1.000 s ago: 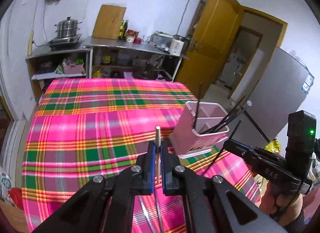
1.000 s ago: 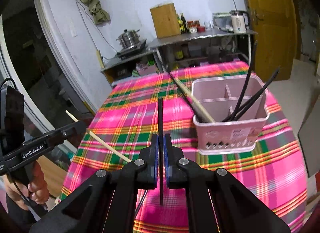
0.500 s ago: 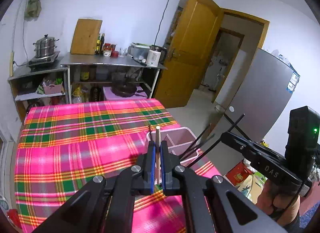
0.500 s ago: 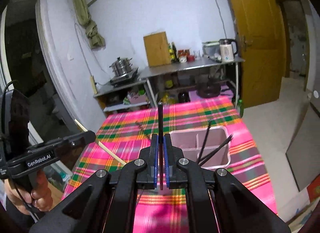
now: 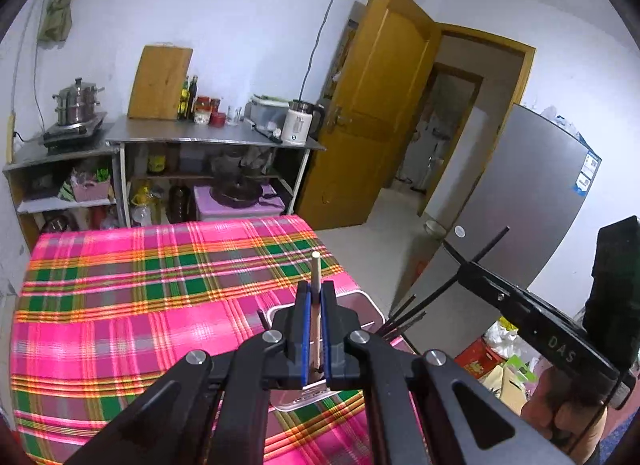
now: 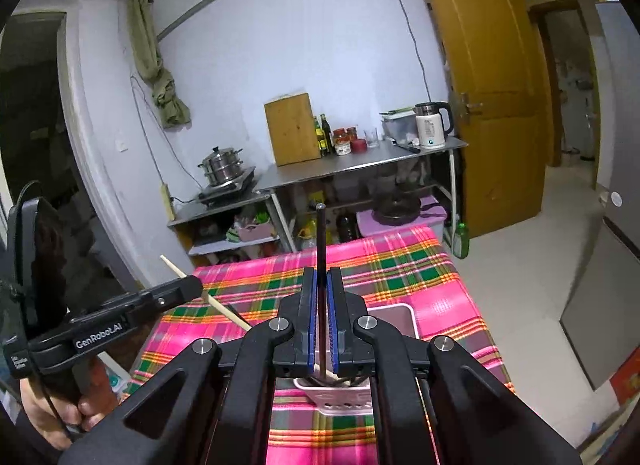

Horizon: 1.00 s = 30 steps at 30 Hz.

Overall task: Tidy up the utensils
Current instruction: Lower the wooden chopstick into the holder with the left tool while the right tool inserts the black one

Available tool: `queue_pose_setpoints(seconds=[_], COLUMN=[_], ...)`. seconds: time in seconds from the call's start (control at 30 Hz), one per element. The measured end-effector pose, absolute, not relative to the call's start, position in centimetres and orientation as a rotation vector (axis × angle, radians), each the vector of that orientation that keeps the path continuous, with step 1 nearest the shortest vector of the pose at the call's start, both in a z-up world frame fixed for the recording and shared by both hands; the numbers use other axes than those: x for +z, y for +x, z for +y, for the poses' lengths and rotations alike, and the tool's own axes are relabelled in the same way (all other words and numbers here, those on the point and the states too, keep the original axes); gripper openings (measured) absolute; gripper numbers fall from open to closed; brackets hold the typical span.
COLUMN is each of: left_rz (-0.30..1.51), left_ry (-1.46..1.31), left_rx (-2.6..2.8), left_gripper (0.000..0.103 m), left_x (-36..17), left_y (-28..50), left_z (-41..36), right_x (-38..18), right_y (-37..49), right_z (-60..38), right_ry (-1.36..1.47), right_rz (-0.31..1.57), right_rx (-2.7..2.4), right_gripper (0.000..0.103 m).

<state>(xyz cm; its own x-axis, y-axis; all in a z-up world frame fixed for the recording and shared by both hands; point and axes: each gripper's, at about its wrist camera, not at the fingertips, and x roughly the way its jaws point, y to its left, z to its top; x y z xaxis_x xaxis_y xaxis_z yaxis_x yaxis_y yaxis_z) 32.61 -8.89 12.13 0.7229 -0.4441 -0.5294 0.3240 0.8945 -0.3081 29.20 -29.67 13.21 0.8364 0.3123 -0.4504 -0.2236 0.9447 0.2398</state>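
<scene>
A: Your left gripper [image 5: 315,339] pinches a pale chopstick [image 5: 316,277]; your right gripper [image 6: 321,329] clamps a dark chopstick [image 6: 320,241].

B: And the pink holder [image 5: 360,301]?

A: Bottom centre, under both. You're mid-insertion, I'd say; next, lower each tip into a compartment, then release.

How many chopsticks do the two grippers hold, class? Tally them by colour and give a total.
Light wooden chopstick, in the left gripper: 1
Black chopstick, in the right gripper: 1
Total: 2
</scene>
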Motion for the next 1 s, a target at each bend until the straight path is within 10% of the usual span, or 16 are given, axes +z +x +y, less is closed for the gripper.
queue_pose_setpoints(seconds=[1.0], left_rz=[0.743], left_ry=[-0.185], left_rx=[-0.436], left_gripper=[0.016], left_x=[3.2], left_y=[33.0], left_z=[-9.5], right_x=[5.3], right_y=[30.4], right_z=[-28.9], right_ry=[0.162], right_rz=[0.638], right_rx=[0.279], right_gripper=[0.016])
